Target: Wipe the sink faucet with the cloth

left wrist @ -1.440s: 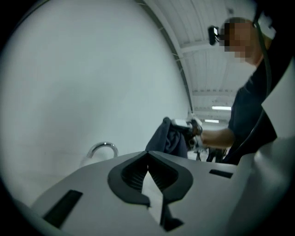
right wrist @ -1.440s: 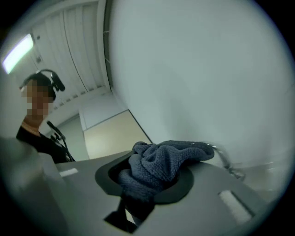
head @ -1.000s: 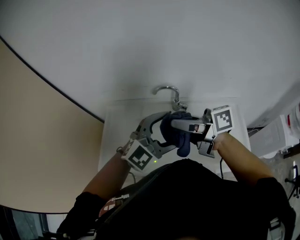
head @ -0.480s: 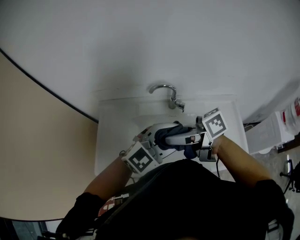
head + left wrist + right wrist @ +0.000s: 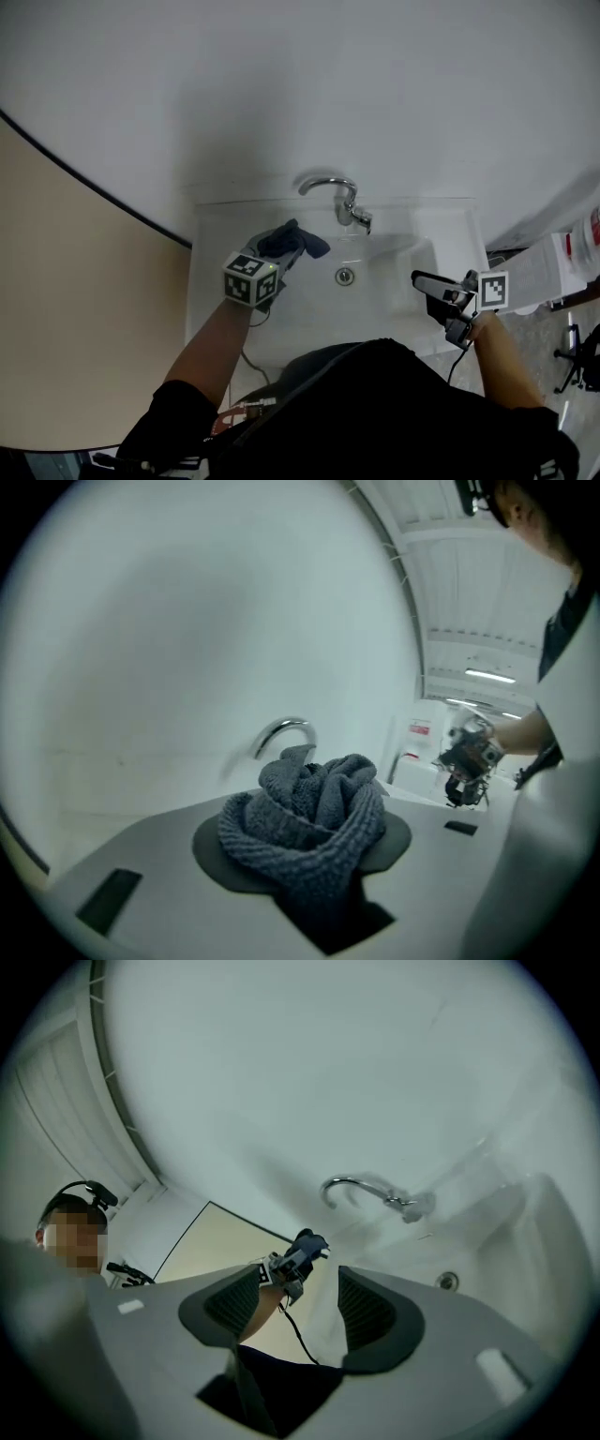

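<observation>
A chrome faucet (image 5: 330,187) curves over the white sink (image 5: 403,253), whose drain (image 5: 345,276) shows below the spout. A bunched dark blue-grey cloth (image 5: 298,242) is held by my left gripper (image 5: 286,247), which is shut on it left of the faucet. In the left gripper view the cloth (image 5: 314,808) fills the jaws, with the faucet (image 5: 281,734) behind it. My right gripper (image 5: 433,284) hangs over the sink's right side. Its jaws have just been opening, and in the right gripper view the gripper (image 5: 300,1307) stands open with nothing between its pads (image 5: 364,1311).
A white wall rises behind the sink. A beige panel (image 5: 75,281) with a dark edge lies to the left. White containers (image 5: 548,272) stand right of the sink. The person's dark clothing fills the bottom of the head view.
Both grippers were together over the basin on the cloth. Now they have parted: the left went left and down with the cloth, the right let go, opened and swung right.
</observation>
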The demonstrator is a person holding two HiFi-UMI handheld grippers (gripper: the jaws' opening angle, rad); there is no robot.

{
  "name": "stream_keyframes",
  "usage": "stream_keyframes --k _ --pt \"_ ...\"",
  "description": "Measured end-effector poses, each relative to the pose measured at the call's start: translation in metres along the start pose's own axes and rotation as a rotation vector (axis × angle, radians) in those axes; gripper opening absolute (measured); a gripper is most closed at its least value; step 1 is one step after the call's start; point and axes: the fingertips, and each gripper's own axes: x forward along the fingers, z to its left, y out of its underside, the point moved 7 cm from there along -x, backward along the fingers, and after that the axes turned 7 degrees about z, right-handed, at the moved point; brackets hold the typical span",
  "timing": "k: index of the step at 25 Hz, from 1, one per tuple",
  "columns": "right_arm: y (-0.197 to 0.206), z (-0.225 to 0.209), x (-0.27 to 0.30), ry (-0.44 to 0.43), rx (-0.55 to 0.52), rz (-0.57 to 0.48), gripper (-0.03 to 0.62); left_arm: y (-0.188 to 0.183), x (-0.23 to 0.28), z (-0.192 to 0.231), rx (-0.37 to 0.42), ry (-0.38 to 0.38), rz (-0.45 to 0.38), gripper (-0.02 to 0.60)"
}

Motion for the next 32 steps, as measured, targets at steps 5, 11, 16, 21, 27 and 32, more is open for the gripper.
stream_keyframes --k 5,11,16,21,27,32 --pt "0.023 -0.032 -0.038 0.102 0.092 -0.053 0.233 -0.009 0.07 0.056 -0.116 -0.059 0.098 0.173" --pt "0.037 -0.056 -0.056 0.142 0.146 -0.093 0.233 -0.009 0.144 0.081 -0.476 0.113 -0.071 0.169" --pt "0.044 -0.066 -0.062 0.147 0.163 -0.102 0.233 -0.017 0.161 0.073 -0.598 0.18 -0.176 0.152" --pt "0.047 -0.068 -0.063 0.135 0.158 -0.091 0.233 -0.021 0.168 0.06 -0.627 0.147 -0.228 0.143" --pt "0.054 -0.081 -0.07 0.15 0.157 -0.109 0.233 -0.045 0.187 0.023 -0.326 0.056 -0.225 0.107" --pt "0.062 -0.078 -0.084 0.165 0.164 -0.132 0.233 -0.048 0.186 0.011 -0.011 -0.096 -0.137 0.107"
